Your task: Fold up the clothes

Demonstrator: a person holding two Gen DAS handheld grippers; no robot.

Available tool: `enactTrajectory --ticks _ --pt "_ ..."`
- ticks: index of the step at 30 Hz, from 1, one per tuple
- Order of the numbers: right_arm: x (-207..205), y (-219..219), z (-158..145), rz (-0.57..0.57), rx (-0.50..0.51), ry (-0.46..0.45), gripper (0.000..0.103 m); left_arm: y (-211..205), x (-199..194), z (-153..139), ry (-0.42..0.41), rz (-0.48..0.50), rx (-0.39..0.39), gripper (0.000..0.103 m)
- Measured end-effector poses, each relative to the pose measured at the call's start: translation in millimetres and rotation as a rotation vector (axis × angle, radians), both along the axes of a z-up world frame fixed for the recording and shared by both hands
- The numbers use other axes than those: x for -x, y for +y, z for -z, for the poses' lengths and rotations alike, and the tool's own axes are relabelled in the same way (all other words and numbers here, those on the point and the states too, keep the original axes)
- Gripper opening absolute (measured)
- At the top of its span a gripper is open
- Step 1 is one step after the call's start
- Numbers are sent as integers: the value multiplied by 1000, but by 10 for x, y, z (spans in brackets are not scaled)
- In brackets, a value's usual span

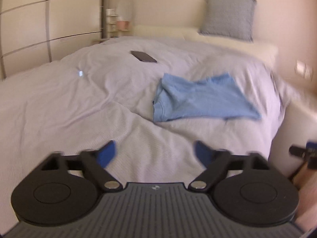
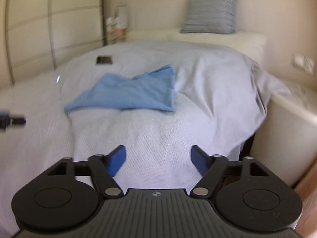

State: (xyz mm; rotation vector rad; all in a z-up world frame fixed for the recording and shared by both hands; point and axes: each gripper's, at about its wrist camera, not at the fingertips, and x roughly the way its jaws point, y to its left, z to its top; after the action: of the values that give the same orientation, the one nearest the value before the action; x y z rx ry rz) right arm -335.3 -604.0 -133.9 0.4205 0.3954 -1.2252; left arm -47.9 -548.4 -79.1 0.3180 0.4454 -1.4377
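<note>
A light blue garment (image 1: 202, 99) lies folded and a bit rumpled on the pale bedspread (image 1: 99, 109). It also shows in the right wrist view (image 2: 128, 92). My left gripper (image 1: 155, 152) is open and empty, held above the bedspread well short of the garment. My right gripper (image 2: 158, 158) is open and empty, also above the bedspread and short of the garment. The tip of the right gripper shows at the right edge of the left wrist view (image 1: 303, 151). The tip of the left gripper shows at the left edge of the right wrist view (image 2: 11, 120).
A dark flat phone-like object (image 1: 143, 56) lies on the bedspread beyond the garment. A grey cushion (image 1: 227, 17) leans on the wall at the bed's head. A wardrobe (image 1: 39, 29) stands at the left. The bed's right edge (image 2: 263, 107) drops beside a cream unit.
</note>
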Motion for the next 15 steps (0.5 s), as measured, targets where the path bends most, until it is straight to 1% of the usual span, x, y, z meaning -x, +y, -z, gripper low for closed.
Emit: enactTrajectory --ticks 1,2,4,8,11,13,15 --pt "13 14 -58 8 -6 -17 85 46 19 -43 14 -9 22 102" --pt "25 29 -116 15 -10 -33 88 72 41 -76 21 -14 29 102" --pt "38 72 -244 18 0 -46 99 100 84 -139 26 -21 28 102" --pt "49 115 -472 29 14 -40 100 141 176 -225 9 -15 27 102" --pt "50 134 -548 47 3 -38 100 170 244 -263 -14 6 24 102" --pt "21 145 -570 54 -5 -22 100 176 283 -260 -45 3 22 102" --pt "-28 163 -585 51 -9 -3 100 212 293 -246 -56 17 35 102"
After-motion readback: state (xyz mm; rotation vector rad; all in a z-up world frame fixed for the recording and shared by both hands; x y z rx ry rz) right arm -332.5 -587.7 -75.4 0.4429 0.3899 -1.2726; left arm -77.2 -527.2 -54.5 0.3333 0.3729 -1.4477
